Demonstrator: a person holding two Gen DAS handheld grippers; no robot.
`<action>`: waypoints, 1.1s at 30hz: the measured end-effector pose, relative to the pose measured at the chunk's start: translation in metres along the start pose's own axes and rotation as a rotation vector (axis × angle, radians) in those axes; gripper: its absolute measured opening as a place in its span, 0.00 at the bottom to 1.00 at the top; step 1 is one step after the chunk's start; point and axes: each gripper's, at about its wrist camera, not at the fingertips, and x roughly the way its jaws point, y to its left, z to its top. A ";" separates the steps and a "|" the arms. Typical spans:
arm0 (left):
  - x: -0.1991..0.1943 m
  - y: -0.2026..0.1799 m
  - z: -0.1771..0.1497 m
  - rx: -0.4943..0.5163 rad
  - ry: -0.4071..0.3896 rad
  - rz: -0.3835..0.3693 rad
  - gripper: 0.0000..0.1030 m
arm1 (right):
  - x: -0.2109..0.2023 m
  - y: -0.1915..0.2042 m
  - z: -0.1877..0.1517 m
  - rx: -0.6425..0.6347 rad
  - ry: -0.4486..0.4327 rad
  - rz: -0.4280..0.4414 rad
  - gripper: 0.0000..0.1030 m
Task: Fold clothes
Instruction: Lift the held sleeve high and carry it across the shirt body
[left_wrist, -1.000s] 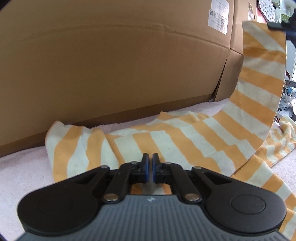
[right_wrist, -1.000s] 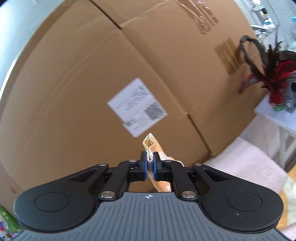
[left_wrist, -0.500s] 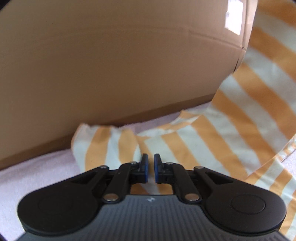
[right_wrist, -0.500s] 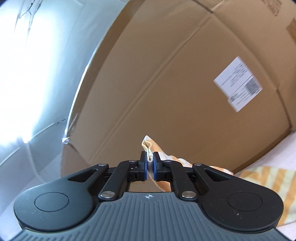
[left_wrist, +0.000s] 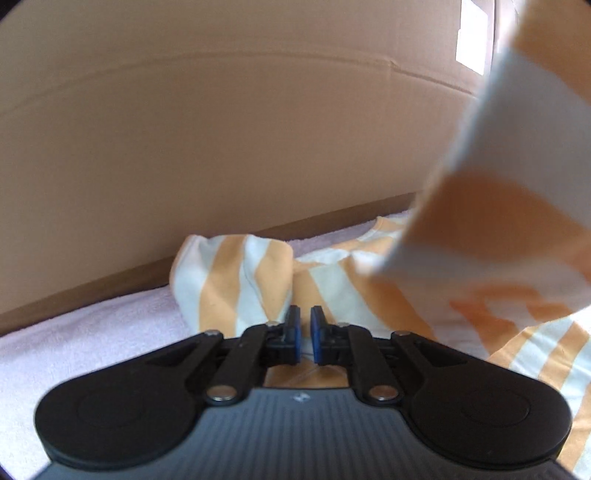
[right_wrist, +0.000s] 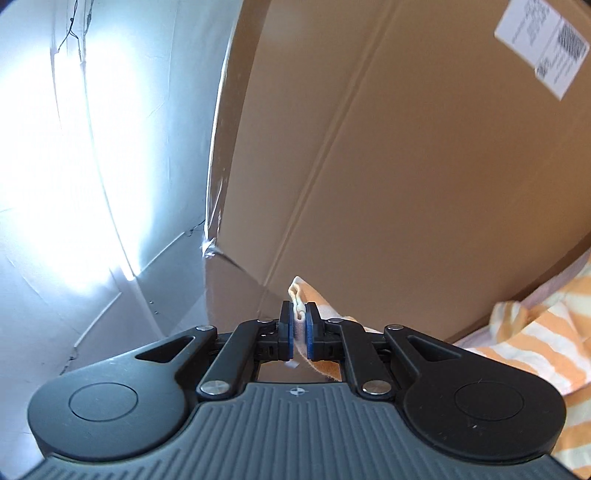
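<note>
- Left wrist view: the striped shirt (left_wrist: 236, 280) lies on a white towel (left_wrist: 85, 332), close to the big cardboard box (left_wrist: 221, 129) at the far side.
- One part of the shirt hangs in the air at the right, up close and blurry.
- The left tongs (left_wrist: 303, 334) are open just a crack, with nothing between the blue pads (left_wrist: 294, 332).
- They have just been opening a little. A second ago they were shut.
- Right wrist view: the right tongs (right_wrist: 298, 328) are shut tight on a corner of the shirt, held up high.
- The fold looks only begun. The lifted part is not laid down yet, and the rest is still wrinkled.
- Compared with a second ago, the lifted cloth now fills much more of the left view, and the right view now shows a bright wall (right_wrist: 74, 147) at the left, not the small table seen then.
</note>
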 end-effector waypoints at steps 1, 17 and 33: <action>-0.001 0.002 0.000 -0.018 -0.002 -0.018 0.10 | 0.002 0.000 -0.003 0.009 0.007 0.013 0.07; -0.047 0.019 -0.021 -0.231 -0.024 -0.203 0.09 | 0.002 -0.019 -0.057 0.148 0.150 0.168 0.07; -0.103 -0.026 -0.064 -0.114 -0.031 -0.114 0.30 | -0.064 -0.053 -0.120 0.244 0.188 0.176 0.07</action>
